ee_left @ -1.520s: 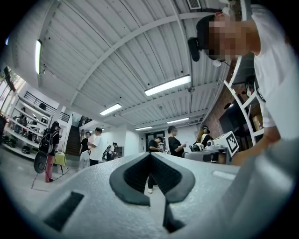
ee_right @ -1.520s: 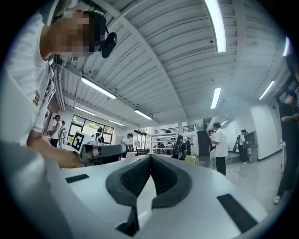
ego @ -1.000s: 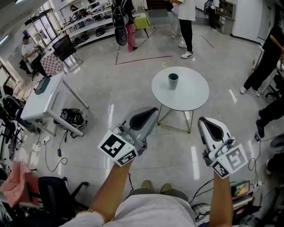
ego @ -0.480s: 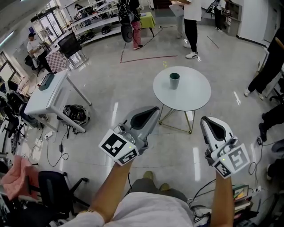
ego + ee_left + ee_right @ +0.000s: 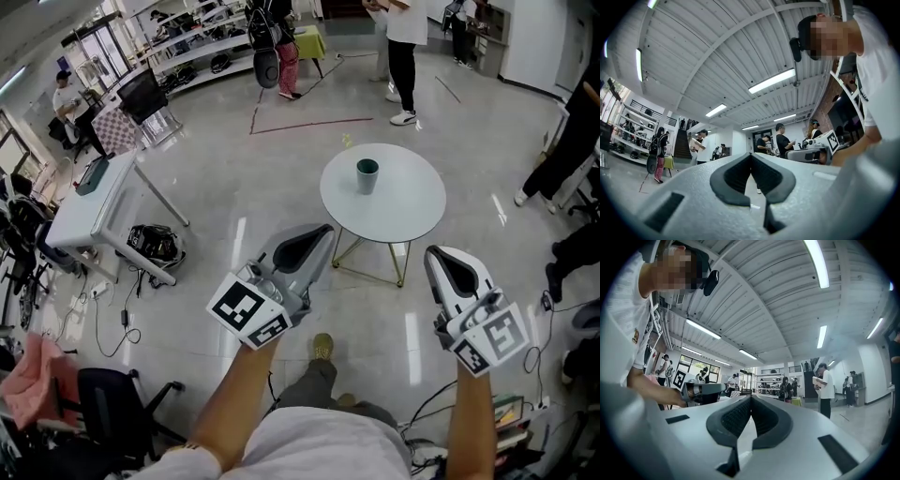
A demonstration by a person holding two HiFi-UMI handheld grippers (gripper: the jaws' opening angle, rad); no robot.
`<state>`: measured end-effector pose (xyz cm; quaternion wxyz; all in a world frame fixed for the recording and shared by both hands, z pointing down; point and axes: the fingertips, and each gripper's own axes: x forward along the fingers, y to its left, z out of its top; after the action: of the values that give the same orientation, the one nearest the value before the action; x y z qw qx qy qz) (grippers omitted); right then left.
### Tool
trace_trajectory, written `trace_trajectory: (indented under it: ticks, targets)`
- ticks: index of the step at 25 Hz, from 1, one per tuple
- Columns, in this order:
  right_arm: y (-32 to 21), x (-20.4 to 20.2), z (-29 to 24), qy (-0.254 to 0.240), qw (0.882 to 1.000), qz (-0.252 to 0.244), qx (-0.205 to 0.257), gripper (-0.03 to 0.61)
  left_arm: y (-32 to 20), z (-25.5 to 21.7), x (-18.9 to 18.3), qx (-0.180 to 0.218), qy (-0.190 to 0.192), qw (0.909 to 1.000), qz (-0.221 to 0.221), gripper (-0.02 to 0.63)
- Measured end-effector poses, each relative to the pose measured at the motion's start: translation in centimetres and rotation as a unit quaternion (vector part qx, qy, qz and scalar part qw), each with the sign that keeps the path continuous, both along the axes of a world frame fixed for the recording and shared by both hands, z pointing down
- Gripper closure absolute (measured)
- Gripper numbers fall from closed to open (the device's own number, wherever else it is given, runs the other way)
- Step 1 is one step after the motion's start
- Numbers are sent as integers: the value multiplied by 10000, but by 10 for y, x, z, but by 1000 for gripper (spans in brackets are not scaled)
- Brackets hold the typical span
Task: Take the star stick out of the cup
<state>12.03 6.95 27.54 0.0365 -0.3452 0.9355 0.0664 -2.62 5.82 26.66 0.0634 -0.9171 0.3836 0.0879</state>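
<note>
Your left gripper (image 5: pixel 317 239) and right gripper (image 5: pixel 442 258) are both pressed together on nothing, well short of the round table (image 5: pixel 412 211). The cup (image 5: pixel 367 174) stands upright on the table's far-left part, ahead of and between your grippers, and looks nearer your left. The star stick is too small to make out from here.

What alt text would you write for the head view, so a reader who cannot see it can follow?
Seen from above, a person holds the left tool and right tool, both shut and empty, over a shiny grey floor, short of a round white table. A dark green cup stands on the table.
</note>
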Motion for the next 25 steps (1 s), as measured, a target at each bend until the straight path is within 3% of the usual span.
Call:
trace_trajectory:
  ticks: [25]
  targets:
    - [-199,-71,3,442,9980,412,-170,568,-223,32,-66,-291,-29,9989,360,598]
